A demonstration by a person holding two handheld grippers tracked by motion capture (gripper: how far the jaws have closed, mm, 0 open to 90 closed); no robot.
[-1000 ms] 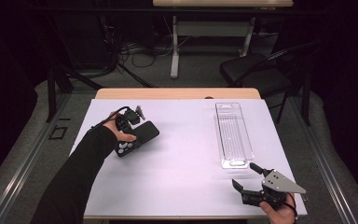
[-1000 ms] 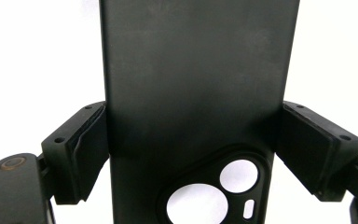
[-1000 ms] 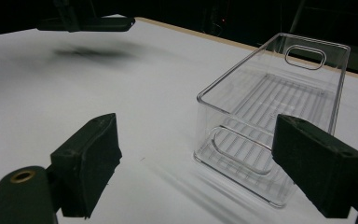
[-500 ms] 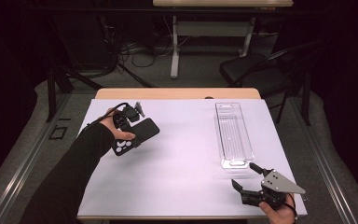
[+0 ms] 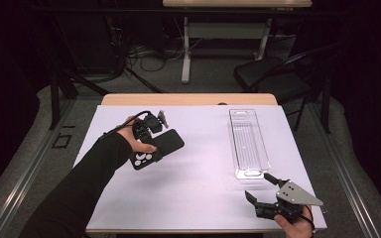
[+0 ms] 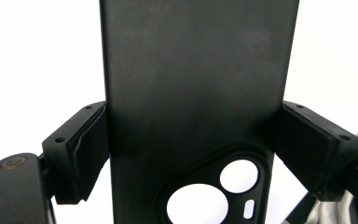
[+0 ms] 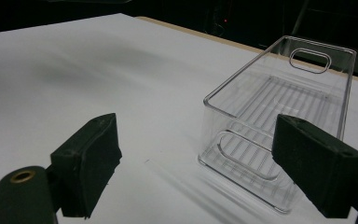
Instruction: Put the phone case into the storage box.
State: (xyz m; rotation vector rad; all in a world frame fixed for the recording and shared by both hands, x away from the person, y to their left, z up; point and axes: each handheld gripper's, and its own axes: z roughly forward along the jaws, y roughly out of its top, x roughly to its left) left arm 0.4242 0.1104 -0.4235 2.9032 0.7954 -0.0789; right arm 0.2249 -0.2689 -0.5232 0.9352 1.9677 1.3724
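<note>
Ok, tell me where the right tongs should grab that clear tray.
Probably one long side wall of the clear tray, taken from above near its middle: the tray is open-topped with thin upright walls, and likely too wide to span. The right tongs are open near its closest end.

Left gripper [image 5: 151,130] is clamped closed at mid-left; right gripper [image 5: 263,191] rests spread apart near the front-right edge.
</note>
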